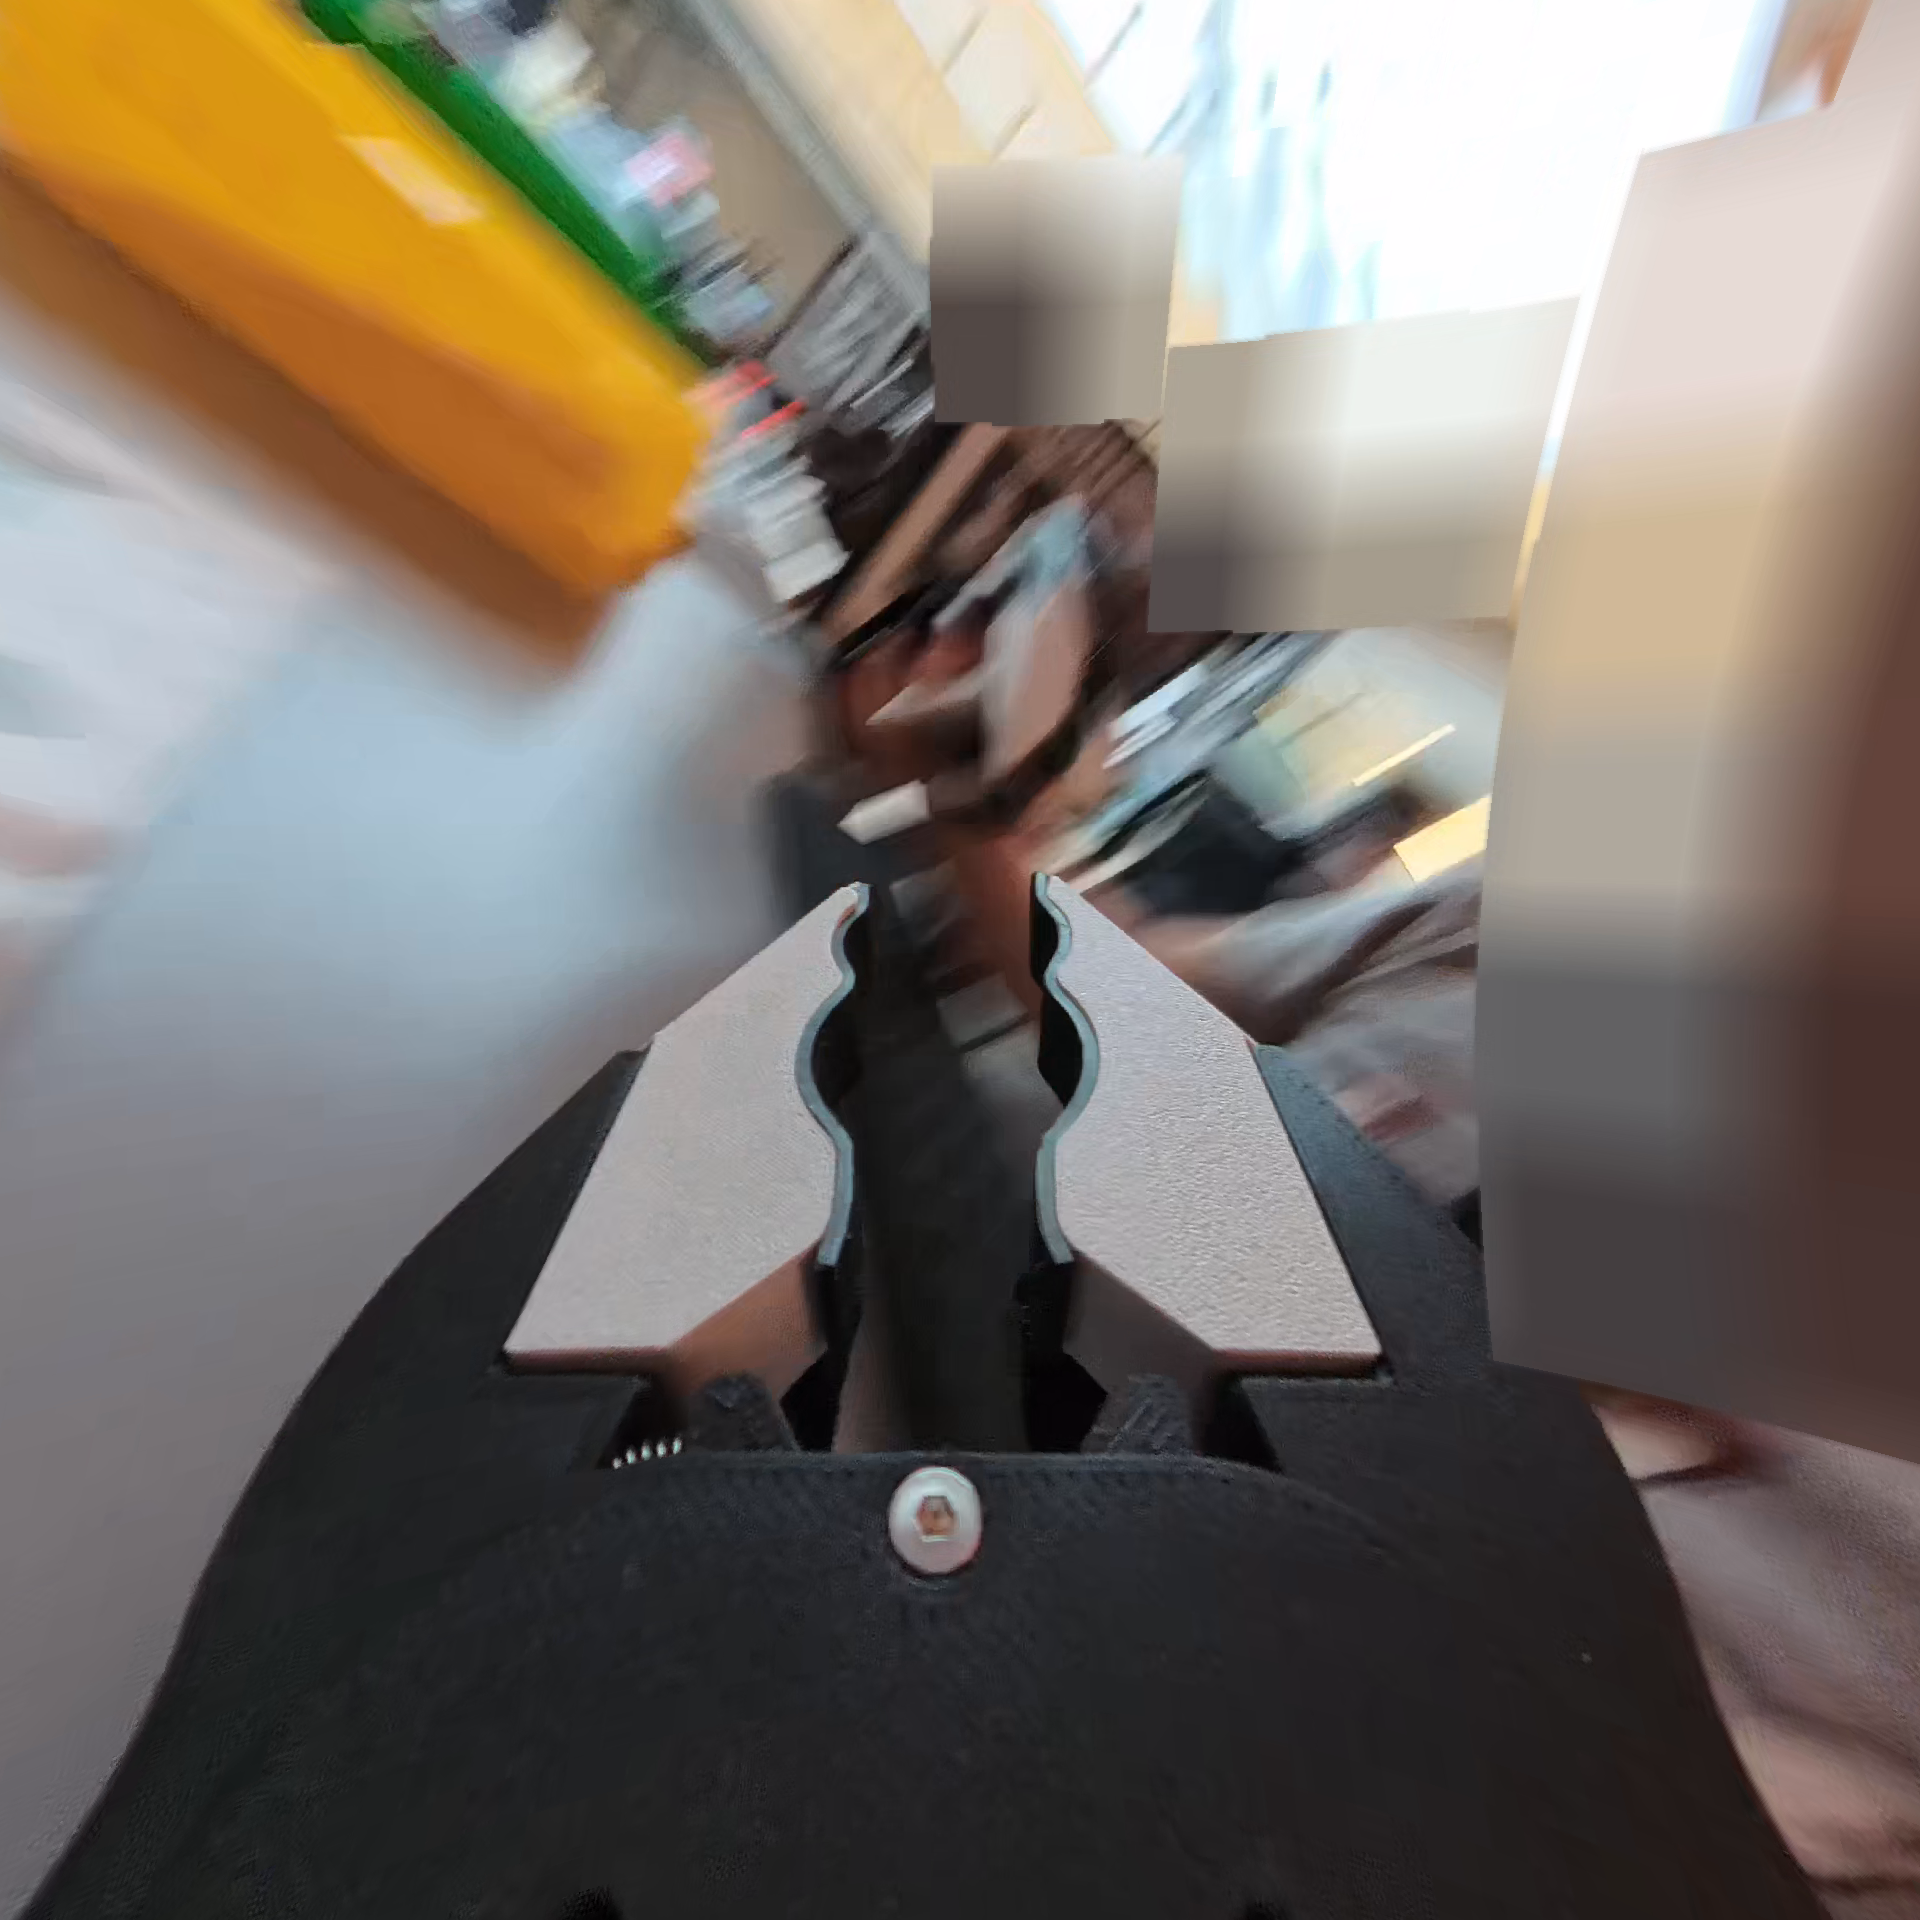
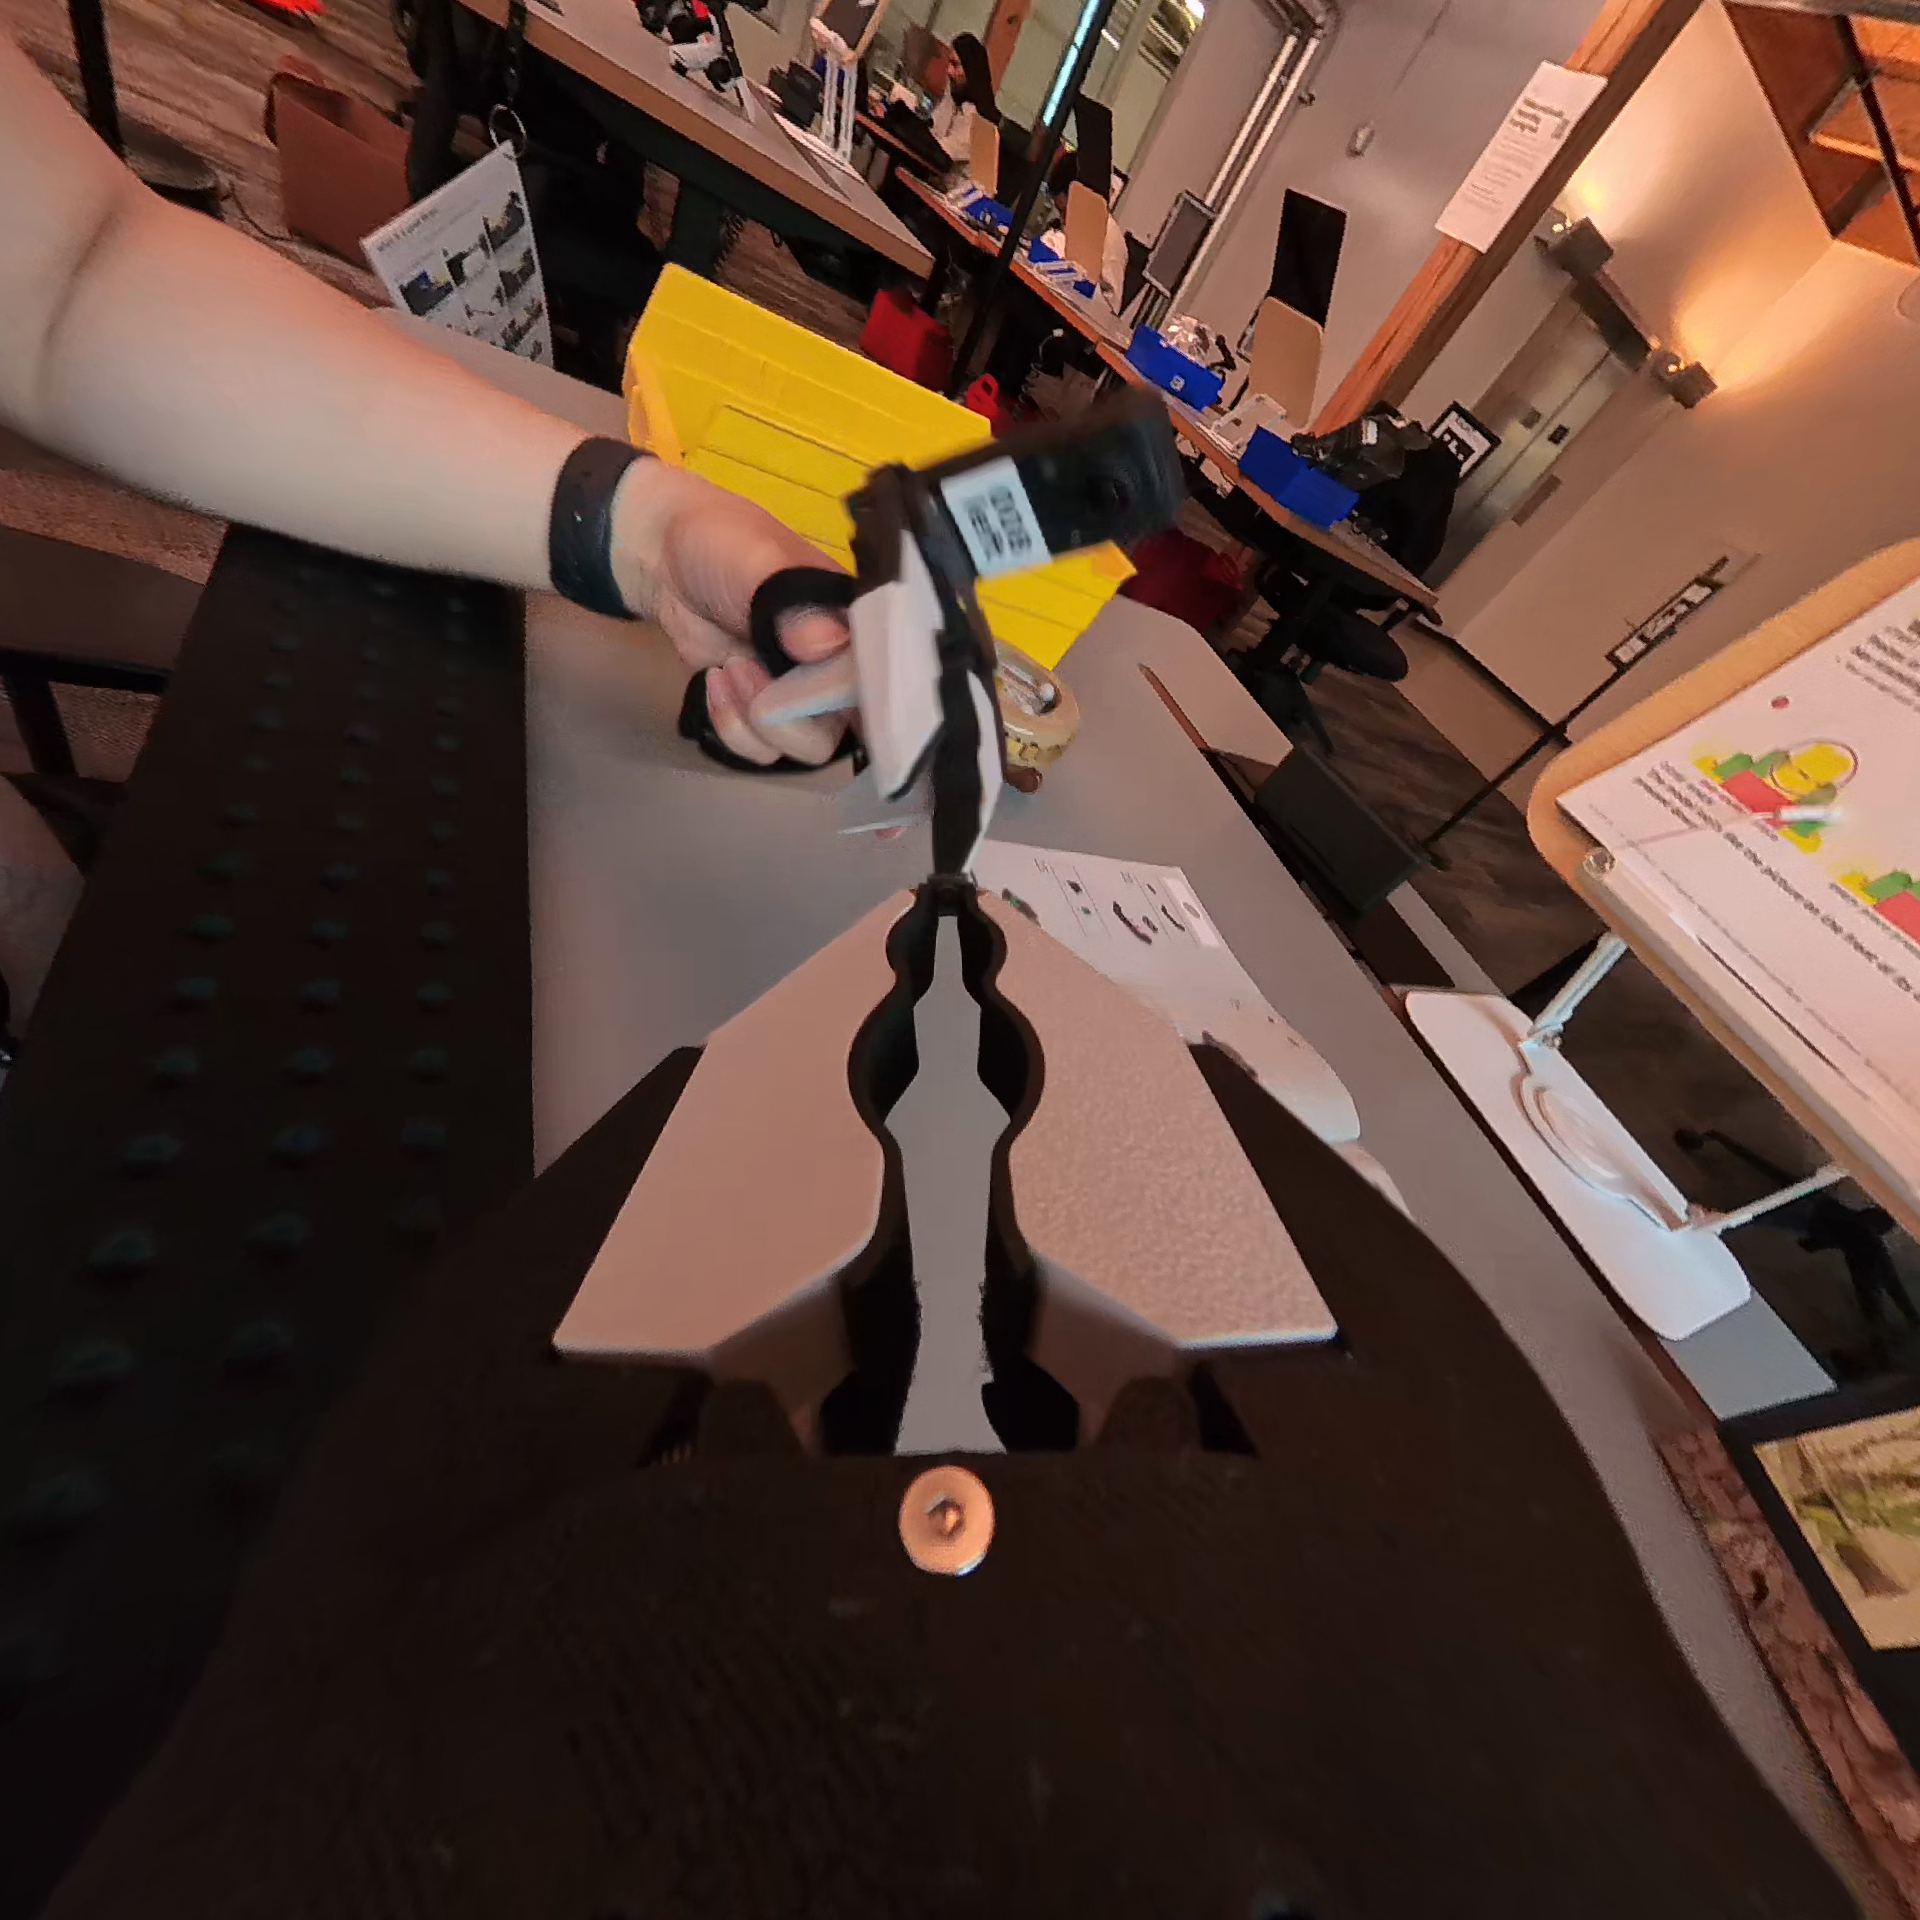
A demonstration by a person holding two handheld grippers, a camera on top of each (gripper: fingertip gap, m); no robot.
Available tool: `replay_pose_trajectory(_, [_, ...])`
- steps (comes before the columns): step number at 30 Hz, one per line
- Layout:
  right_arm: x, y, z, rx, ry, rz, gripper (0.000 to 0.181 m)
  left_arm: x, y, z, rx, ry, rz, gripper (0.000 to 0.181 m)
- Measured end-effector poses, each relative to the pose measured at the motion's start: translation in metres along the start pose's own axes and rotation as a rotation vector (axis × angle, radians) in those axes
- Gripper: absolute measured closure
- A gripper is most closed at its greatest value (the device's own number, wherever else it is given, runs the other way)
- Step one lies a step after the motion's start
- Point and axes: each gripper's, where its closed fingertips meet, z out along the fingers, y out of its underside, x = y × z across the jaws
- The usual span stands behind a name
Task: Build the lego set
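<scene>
My right gripper (image 2: 948, 902) is held over the grey table (image 2: 675, 894), its fingertips pinched together on a small dark piece (image 2: 949, 883) too small to identify. My left gripper (image 2: 951, 831), held by a bare hand (image 2: 727, 592), hangs just beyond it with its fingers pointing down, and its tips almost touch the right tips. In its own view the left gripper (image 1: 951, 894) is open with nothing between the fingers. That view is heavily motion-blurred.
A yellow bin (image 2: 810, 436) stands at the back of the table and also shows in the left wrist view (image 1: 343, 291). A printed sheet (image 2: 1122, 925) and a tape roll (image 2: 1034, 707) lie ahead. A black studded plate (image 2: 260, 935) is at the left. An instruction page on a stand (image 2: 1766, 831) is at the right. My hands' fingertips stand some 5 cm from each other. The black studded plate (image 2: 260, 935) is about 15 cm from my left fingertips.
</scene>
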Motion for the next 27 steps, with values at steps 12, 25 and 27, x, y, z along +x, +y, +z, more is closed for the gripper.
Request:
replay_pose_trajectory(12, [0.001,0.031,-0.001,-0.054,0.011,0.047,0.178,-0.064,0.087,0.002,-0.555,-0.459,0.475,0.142])
replay_pose_trajectory(25, [0.003,0.056,0.005,-0.132,-0.119,0.403,0.179,-0.074,0.076,0.010,-0.718,-0.596,1.023,0.167])
replay_pose_trajectory(27, [0.001,0.050,0.004,-0.142,-0.216,0.534,0.179,-0.059,0.051,0.013,-0.695,-0.659,1.279,0.166])
